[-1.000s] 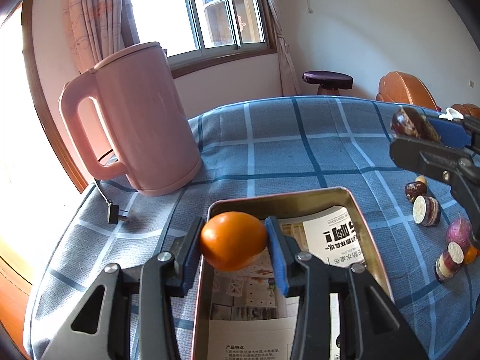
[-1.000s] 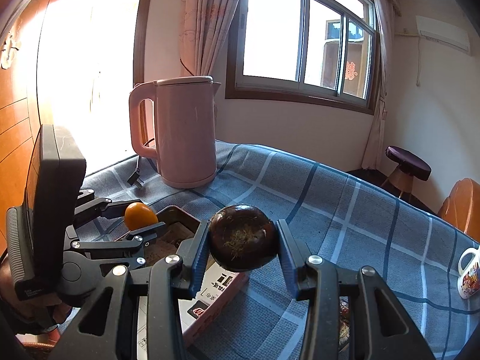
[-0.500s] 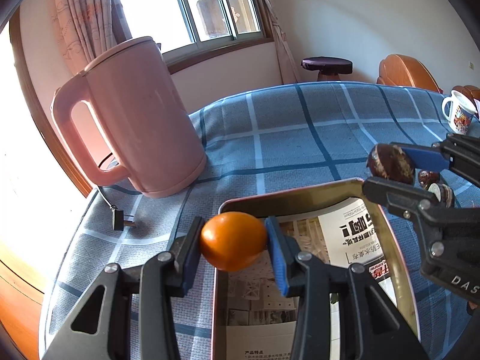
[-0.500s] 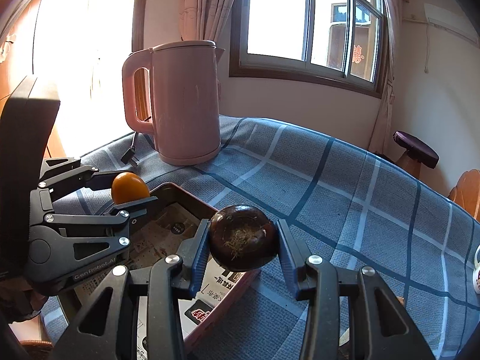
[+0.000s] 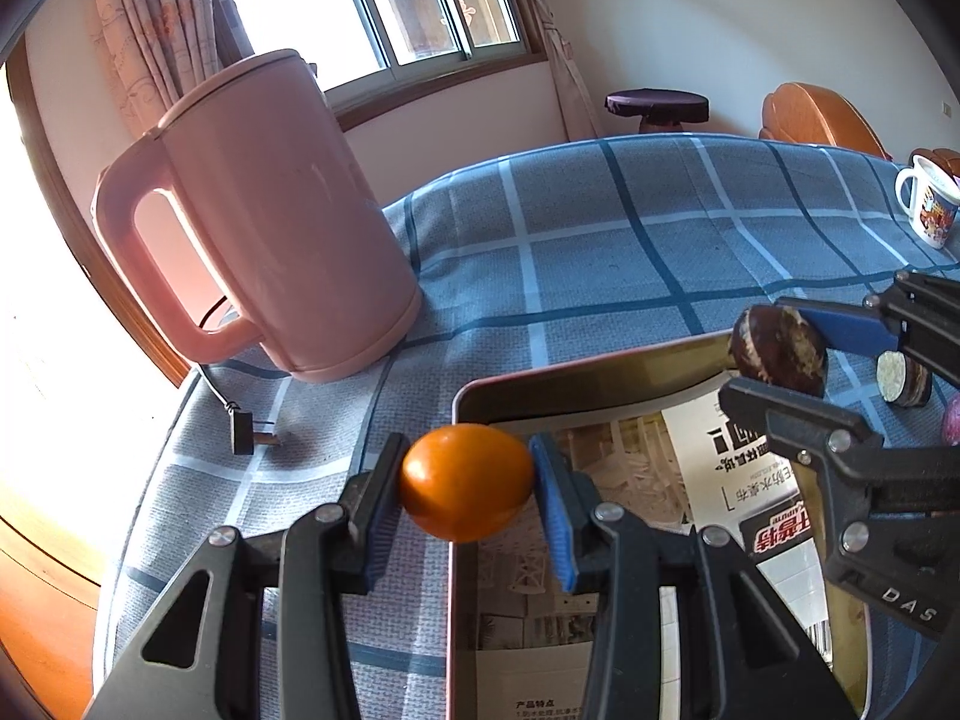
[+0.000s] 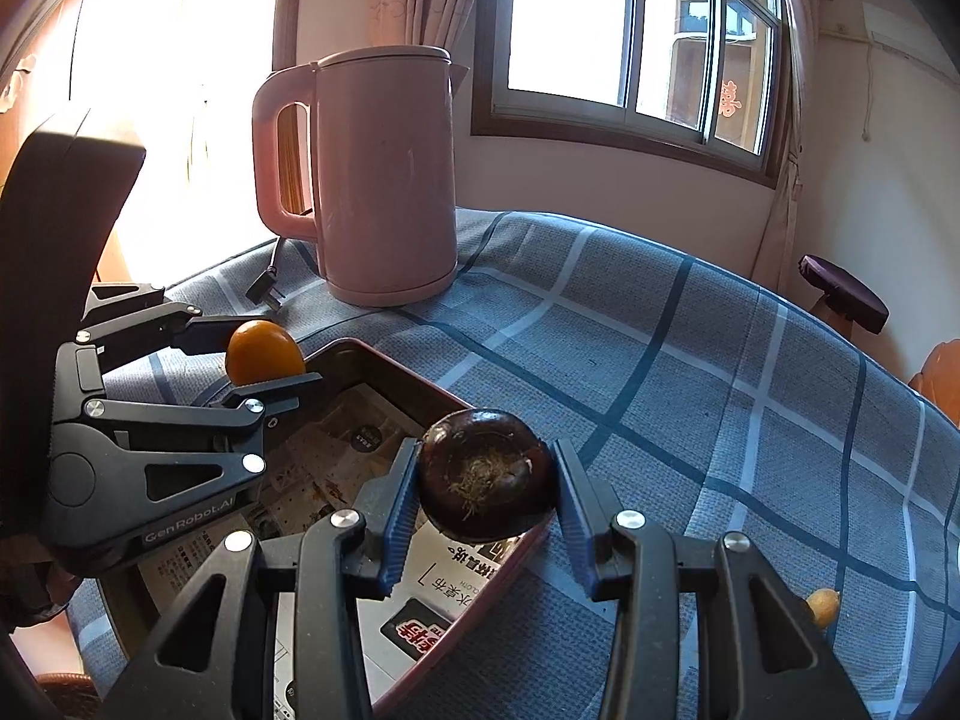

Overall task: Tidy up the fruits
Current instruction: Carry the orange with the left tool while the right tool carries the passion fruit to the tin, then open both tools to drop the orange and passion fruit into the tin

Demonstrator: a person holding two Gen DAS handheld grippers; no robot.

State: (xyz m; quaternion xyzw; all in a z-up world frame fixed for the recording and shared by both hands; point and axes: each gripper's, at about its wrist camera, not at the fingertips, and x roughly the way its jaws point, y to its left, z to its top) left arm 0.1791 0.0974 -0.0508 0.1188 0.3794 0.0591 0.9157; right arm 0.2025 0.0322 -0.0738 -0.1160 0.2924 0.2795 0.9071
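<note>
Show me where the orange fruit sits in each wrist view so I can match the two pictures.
Left wrist view: the orange fruit is low centre, clamped in the left gripper, over the near left edge of the metal tray.
Right wrist view: the orange fruit is at mid left, by the tray's far left corner.
Shared landmark: the pink kettle, standing behind the tray in both views.
</note>
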